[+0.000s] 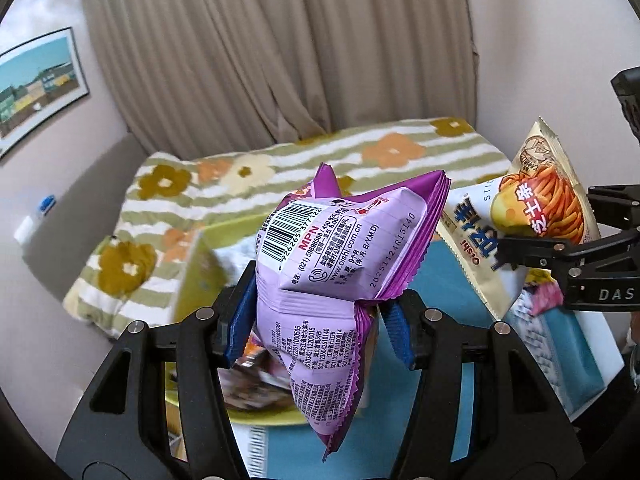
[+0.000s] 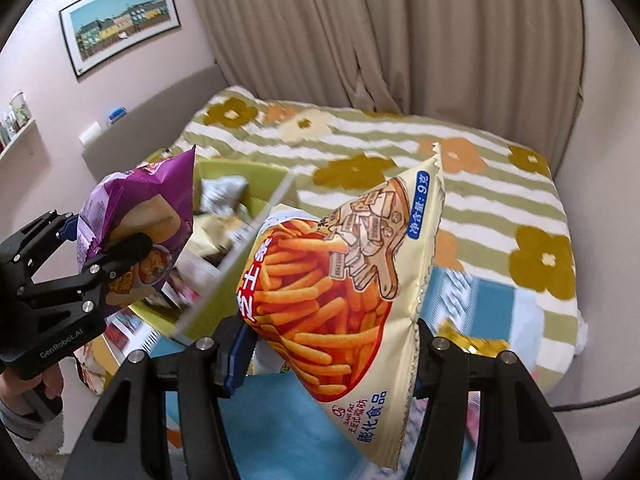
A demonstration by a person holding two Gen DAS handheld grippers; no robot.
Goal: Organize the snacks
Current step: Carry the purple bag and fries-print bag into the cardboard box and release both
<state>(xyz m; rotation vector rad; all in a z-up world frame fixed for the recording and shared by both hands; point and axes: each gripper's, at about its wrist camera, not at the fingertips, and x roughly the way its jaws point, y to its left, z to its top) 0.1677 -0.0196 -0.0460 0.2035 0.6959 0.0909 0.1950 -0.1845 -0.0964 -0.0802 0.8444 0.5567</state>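
Left gripper [image 1: 320, 320] has its jaws closed on a purple snack bag [image 1: 332, 264], blue pads pressing into both sides of the crumpled lower half, bag held up in the air with barcode and printed back facing the camera. Right gripper [image 2: 332, 348] has its jaws closed on a cream snack bag [image 2: 340, 280] printed with orange sticks, clamped near the bottom corner, bag tilted with its top corner pointing up and to the right. In the left wrist view the right gripper [image 1: 560, 256] shows at the right edge with the cream snack bag [image 1: 532, 216] pinched between its fingers. In the right wrist view the left gripper [image 2: 84, 264] shows at the left edge, holding the purple snack bag [image 2: 140, 224], with part of a hand [image 2: 36, 384] and a sleeve below it. Both bags are lifted clear, above a green bin [image 2: 240, 176] that sits below and between them; the bin holds more snack packets [image 2: 224, 196], blurred, kinds not readable. The bin rests on a blue patterned cloth [image 2: 276, 432]. Just behind is a bed [image 2: 460, 200] with a green-and-white striped cover with yellow and orange flowers. Beige curtains [image 1: 280, 48] hang behind the bed. A framed picture [image 2: 120, 20] of buildings hangs on the pink wall at left. A small shelf [image 2: 20, 136] with cups shows at the far left edge.
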